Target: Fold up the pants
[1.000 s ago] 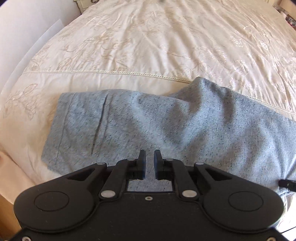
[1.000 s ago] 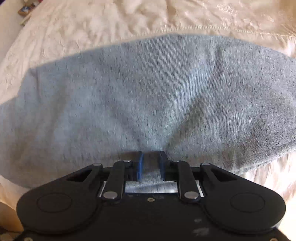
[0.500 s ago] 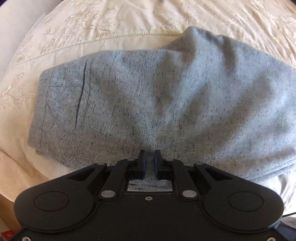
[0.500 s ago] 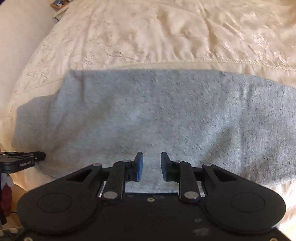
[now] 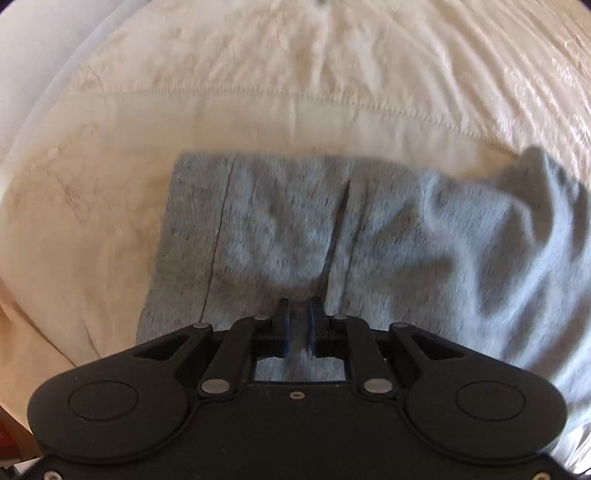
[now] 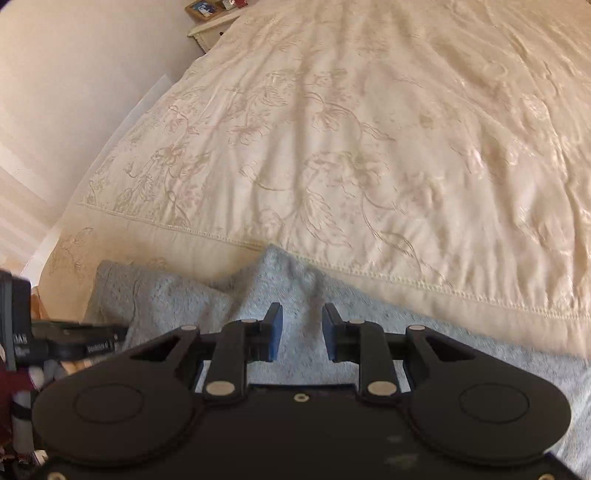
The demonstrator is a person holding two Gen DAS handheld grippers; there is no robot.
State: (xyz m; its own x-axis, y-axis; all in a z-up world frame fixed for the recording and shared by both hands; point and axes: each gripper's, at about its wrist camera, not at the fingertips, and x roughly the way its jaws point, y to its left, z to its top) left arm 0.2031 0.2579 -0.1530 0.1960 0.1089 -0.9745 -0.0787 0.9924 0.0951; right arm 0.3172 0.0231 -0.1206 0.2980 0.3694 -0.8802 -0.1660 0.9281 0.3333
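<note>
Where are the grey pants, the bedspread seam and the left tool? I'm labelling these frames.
grey pants (image 5: 388,236), left wrist view, on the flat cloth right of the dark crease.
bedspread seam (image 6: 369,275), right wrist view, on the stitched line.
left tool (image 5: 298,323), left wrist view, midway between its fingertips.

I am looking at heathered grey knit pants (image 5: 388,240), a soft, matt, slightly fuzzy jersey cloth flecked with darker specks, showing stitched seams and loose rumples. They are lying on a cream embroidered bedspread (image 6: 369,147), a smooth woven fabric that is catching the light with a faint satin sheen, its floral stitching raised and a corded hem line running across. The black moulded-plastic left gripper (image 5: 298,317) is showing a matt, finely grained shell with small bright metal rivets and blue rubbery pads. The black moulded-plastic right gripper (image 6: 302,328) is looking the same: dull plastic, shiny metal pins, blue pads. A pale painted wooden bedside cabinet (image 6: 210,31) is appearing smooth.
</note>
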